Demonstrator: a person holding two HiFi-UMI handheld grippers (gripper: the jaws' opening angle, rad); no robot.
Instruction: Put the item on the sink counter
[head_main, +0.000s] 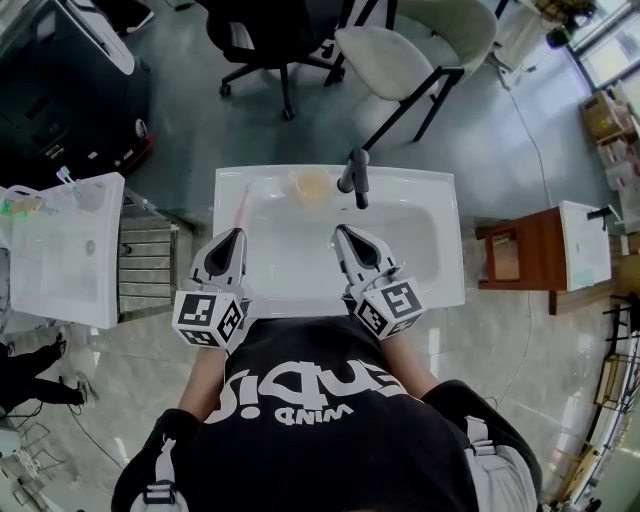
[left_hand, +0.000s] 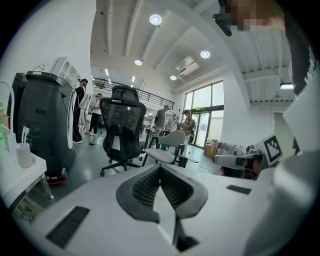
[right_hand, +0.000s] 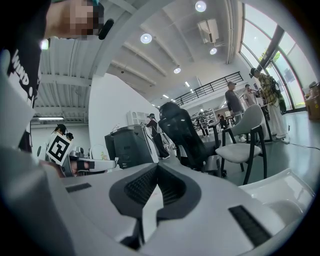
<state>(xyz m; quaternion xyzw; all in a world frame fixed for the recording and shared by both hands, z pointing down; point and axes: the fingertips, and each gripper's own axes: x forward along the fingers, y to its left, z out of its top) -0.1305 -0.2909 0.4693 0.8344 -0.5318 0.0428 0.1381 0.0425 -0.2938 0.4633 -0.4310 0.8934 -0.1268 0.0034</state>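
Two grippers here, and both are pinched all the way together with nothing between the jaws. The left gripper (head_main: 237, 236) and the right gripper (head_main: 342, 232) hang side by side over the near half of the white sink (head_main: 450, 285). Their tips point toward the black faucet (head_main: 354, 178), and they're not touching each other or anything else.

The only things on the sink counter are at the back and left. A pale yellowish round item (head_main: 312, 185) sits on the back strip, just to the left of the faucet and well apart from both grippers. It's too small to say what it actually is. A thin pink stick (head_main: 241, 208) lies along the left side of the basin, just ahead of the left gripper's tip, and I can't tell if they touch.

Past the sink there's a black office chair (head_main: 270, 40) and a white chair (head_main: 400, 55) on the grey floor. A second white basin (head_main: 60, 260) stands off to the left. A small wooden stand (head_main: 515, 255) sits close beside the sink on the right.
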